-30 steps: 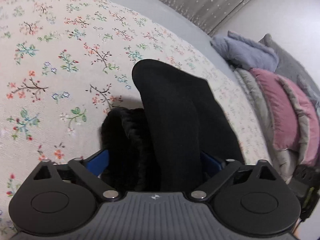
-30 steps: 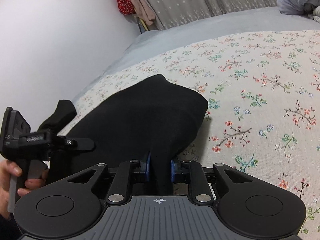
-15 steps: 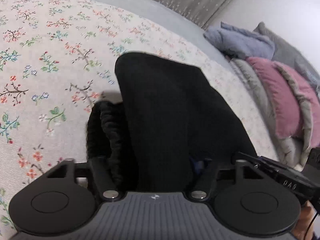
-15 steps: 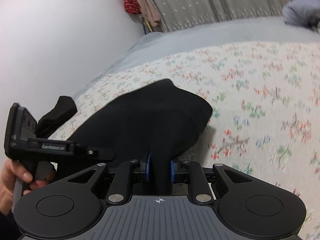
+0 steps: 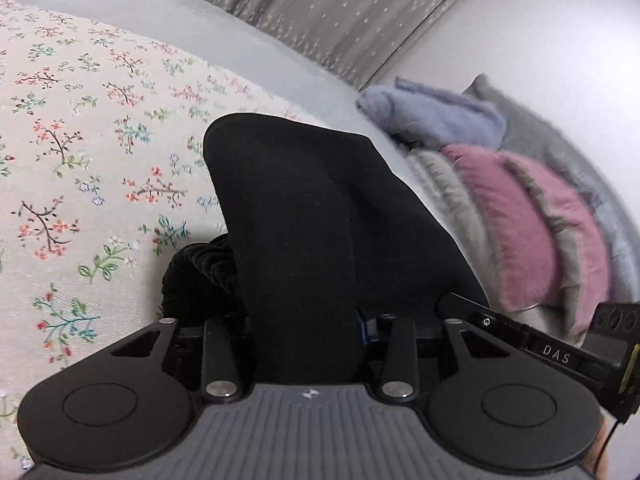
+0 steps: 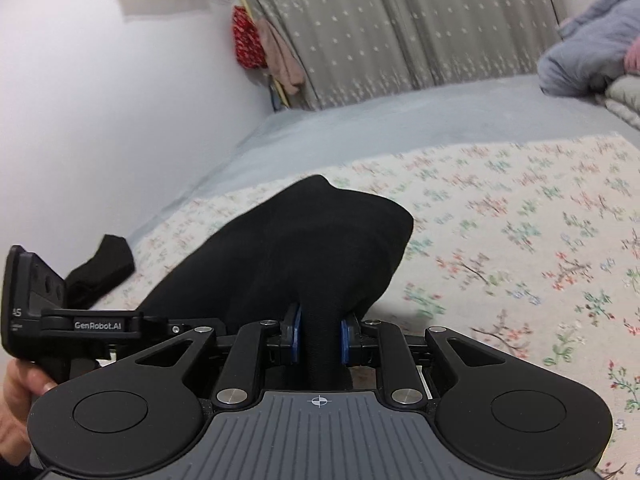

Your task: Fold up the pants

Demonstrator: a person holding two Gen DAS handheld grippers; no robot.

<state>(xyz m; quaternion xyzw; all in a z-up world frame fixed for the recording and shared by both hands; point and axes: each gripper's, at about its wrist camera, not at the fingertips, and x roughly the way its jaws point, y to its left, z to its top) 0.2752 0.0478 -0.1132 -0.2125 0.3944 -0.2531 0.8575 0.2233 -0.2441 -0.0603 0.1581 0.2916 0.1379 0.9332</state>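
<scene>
From the left wrist camera, the left gripper (image 5: 308, 332) pinches a thick fold of the black pants (image 5: 320, 224); the matte, finely knit cloth fills the gap between its fingers and rises ahead in a smooth rounded hump. Beside that hump on the left bulges a ribbed, gathered waistband (image 5: 200, 276), bunched into a dark roll. The garment lies on a cream bedspread (image 5: 80, 160) printed with small red and green sprigs. Off to the right is a stack of soft pillows (image 5: 532, 216), pink plush between grey ones, with a lavender fleece on top.

From the right wrist camera, the right gripper (image 6: 319, 340) clamps a narrow rope of the same pants (image 6: 312, 248) between blue pads (image 6: 295, 334), the cloth spreading forward into a broad, blunt-cornered sheet draped on the floral cover. A loose black end (image 6: 100, 272) lies flat near the bed's left edge. Behind hangs a grey dotted curtain (image 6: 400, 28) in soft pleats.
</scene>
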